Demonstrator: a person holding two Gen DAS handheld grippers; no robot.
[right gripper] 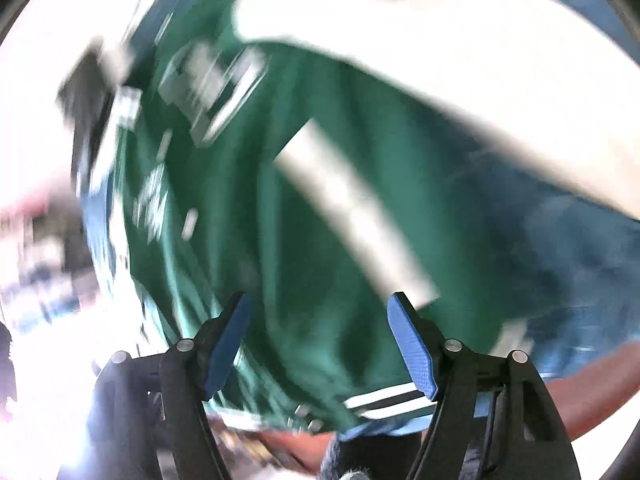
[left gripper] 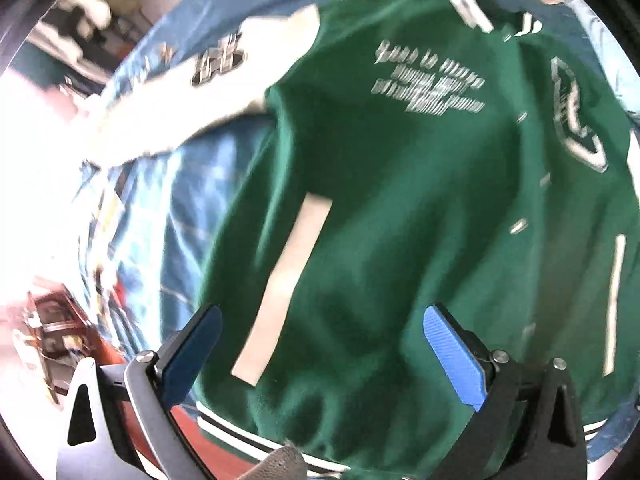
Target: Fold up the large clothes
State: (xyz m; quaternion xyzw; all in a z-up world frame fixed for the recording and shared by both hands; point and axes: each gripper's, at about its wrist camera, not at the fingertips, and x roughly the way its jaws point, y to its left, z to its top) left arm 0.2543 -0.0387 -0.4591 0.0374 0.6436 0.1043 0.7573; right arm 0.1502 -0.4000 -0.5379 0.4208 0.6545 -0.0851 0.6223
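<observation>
Left wrist view showed the dark green varsity jacket with white sleeves and white lettering spread flat on the blue patterned bed cover, presumably laid out so it could be folded. The left gripper hung over its striped hem with fingers spread and nothing between them. Right wrist view, heavily blurred, showed the right gripper above the same hem edge, fingers likewise released, probably lining up for a fresh grasp.
</observation>
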